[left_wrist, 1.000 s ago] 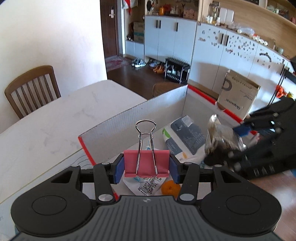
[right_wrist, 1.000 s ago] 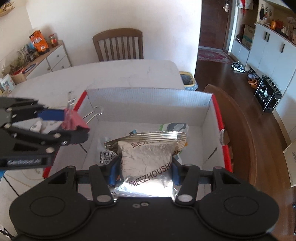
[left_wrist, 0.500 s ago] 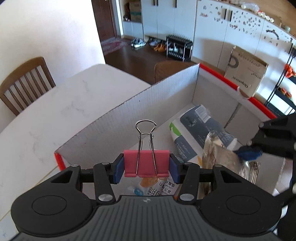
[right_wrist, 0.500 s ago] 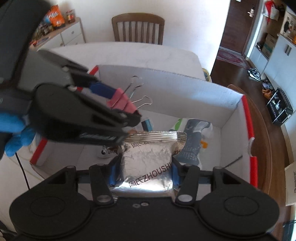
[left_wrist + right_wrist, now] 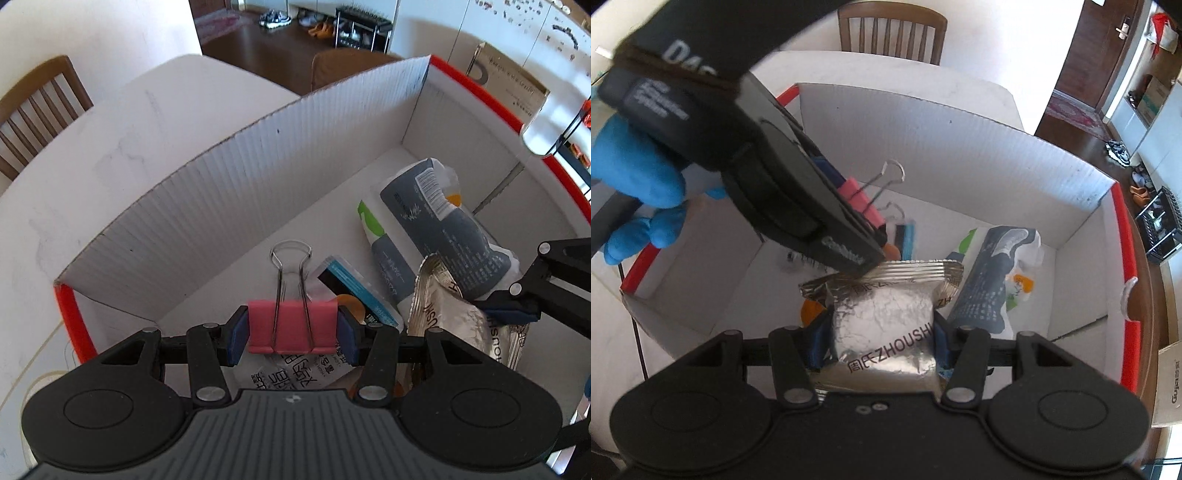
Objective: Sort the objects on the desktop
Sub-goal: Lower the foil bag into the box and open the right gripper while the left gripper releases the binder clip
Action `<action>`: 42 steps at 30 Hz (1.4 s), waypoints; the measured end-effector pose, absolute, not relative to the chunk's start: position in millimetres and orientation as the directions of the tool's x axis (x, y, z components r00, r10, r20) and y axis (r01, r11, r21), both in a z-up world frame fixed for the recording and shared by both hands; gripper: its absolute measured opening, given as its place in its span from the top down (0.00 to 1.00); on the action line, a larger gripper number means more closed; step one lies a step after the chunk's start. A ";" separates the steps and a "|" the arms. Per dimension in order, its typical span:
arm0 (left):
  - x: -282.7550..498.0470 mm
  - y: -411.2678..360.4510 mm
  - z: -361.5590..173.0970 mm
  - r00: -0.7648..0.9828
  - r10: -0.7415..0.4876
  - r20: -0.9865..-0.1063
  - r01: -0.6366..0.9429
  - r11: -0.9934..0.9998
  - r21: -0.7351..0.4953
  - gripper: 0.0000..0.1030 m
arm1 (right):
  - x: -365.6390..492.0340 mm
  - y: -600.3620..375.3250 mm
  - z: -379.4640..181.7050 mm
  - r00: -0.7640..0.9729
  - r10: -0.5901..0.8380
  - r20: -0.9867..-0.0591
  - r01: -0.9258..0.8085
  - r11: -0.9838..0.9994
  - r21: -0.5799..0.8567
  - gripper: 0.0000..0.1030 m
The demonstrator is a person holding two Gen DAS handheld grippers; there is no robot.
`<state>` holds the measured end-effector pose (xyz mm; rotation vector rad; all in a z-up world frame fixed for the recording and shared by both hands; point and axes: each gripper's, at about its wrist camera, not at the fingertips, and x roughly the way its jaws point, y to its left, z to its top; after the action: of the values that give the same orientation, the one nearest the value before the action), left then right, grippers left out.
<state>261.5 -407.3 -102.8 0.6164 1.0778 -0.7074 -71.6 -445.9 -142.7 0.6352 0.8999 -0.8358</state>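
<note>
My left gripper [image 5: 292, 328] is shut on a pink binder clip [image 5: 291, 326] with its wire handles pointing forward, held inside the white cardboard box [image 5: 229, 192] with red edges. My right gripper [image 5: 881, 341] is shut on a silver foil snack packet [image 5: 882, 321] and holds it low in the same box [image 5: 960, 125]. The clip [image 5: 862, 201] and the left gripper show in the right wrist view just above the packet. The packet [image 5: 458, 328] and right fingertips [image 5: 513, 312] show at the right of the left wrist view.
Several packets lie on the box floor: a dark grey pouch [image 5: 443, 229], a green and white one [image 5: 380, 247] and a small blue-edged sachet [image 5: 351, 284]. The box stands on a white table [image 5: 110, 133]. A wooden chair [image 5: 892, 31] is at the far side.
Both grippers have moved forward and down into the box with their loads. The left gripper with the clip now hangs close over the foil packet.
</note>
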 end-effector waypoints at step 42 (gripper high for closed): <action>209.6 -346.0 -31.3 0.378 -0.434 -0.818 0.757 0.653 0.004 0.41 | -116.9 -431.3 -84.5 0.473 -0.404 -0.783 0.845 0.461 0.272 0.28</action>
<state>209.6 -346.0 -31.3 0.4134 0.8944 -0.7892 -116.9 -431.3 -84.5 0.7237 0.7052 -0.8518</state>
